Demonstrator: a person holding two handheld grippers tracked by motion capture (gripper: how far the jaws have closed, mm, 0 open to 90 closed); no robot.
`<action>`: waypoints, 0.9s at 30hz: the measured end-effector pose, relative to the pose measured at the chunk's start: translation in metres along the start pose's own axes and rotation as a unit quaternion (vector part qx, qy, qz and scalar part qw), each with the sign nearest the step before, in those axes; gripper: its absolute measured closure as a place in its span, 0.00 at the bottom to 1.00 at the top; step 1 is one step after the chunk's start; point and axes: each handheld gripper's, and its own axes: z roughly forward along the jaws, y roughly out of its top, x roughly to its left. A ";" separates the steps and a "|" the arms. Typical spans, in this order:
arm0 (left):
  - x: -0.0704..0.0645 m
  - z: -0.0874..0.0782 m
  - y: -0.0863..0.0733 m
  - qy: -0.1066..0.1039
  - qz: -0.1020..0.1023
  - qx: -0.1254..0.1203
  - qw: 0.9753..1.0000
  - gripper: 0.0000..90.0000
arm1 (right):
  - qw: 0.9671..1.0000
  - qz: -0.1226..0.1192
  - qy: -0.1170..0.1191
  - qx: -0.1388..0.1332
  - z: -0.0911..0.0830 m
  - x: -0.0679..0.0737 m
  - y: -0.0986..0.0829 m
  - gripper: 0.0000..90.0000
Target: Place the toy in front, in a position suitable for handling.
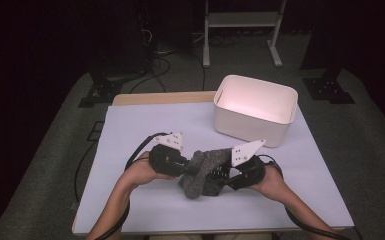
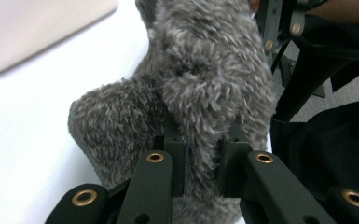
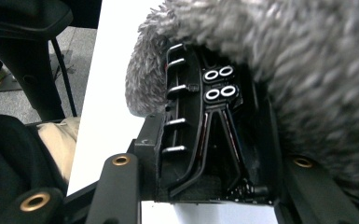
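Note:
A fuzzy grey sock hangs between my two grippers above the white table sheet, near its front middle. My left gripper comes in from the left and is shut on a fold of the sock; in the left gripper view its jaws pinch the fluffy cloth. My right gripper comes in from the right, its jaws spread wide. The sock drapes over it and hides its right jaw, while the ribbed left finger stays bare.
A white open bin stands at the back right of the sheet, beyond the right gripper. Black cables trail off the table's left and right front. A white frame stands on the floor behind.

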 end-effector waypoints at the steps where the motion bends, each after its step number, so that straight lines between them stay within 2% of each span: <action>1: 0.001 0.001 -0.001 0.002 -0.003 -0.005 1.000 0.87 | 1.000 0.000 -0.002 0.001 -0.002 0.000 -0.002 0.62; 2: 0.002 0.003 -0.002 -0.003 -0.008 -0.010 1.000 0.87 | 1.000 -0.001 -0.003 0.002 -0.004 0.000 -0.004 0.62; 8: 0.004 0.019 -0.008 -0.009 -0.014 0.022 1.000 0.87 | 1.000 0.010 -0.004 -0.004 -0.014 0.000 -0.017 0.63; 13: 0.004 0.035 -0.015 -0.009 -0.015 0.062 0.998 0.86 | 1.000 0.022 -0.003 -0.005 -0.022 0.000 -0.028 0.63; 16: 0.005 0.042 -0.018 -0.015 -0.020 0.068 0.997 0.86 | 1.000 0.030 -0.003 -0.003 -0.028 -0.001 -0.035 0.63; 22: 0.001 0.048 -0.012 -0.013 -0.010 0.079 0.997 0.86 | 0.999 0.040 -0.002 0.000 -0.034 -0.001 -0.046 0.63; 27: 0.000 0.049 -0.006 -0.012 -0.001 0.085 0.996 0.86 | 0.999 0.033 -0.011 0.015 -0.037 0.001 -0.049 0.62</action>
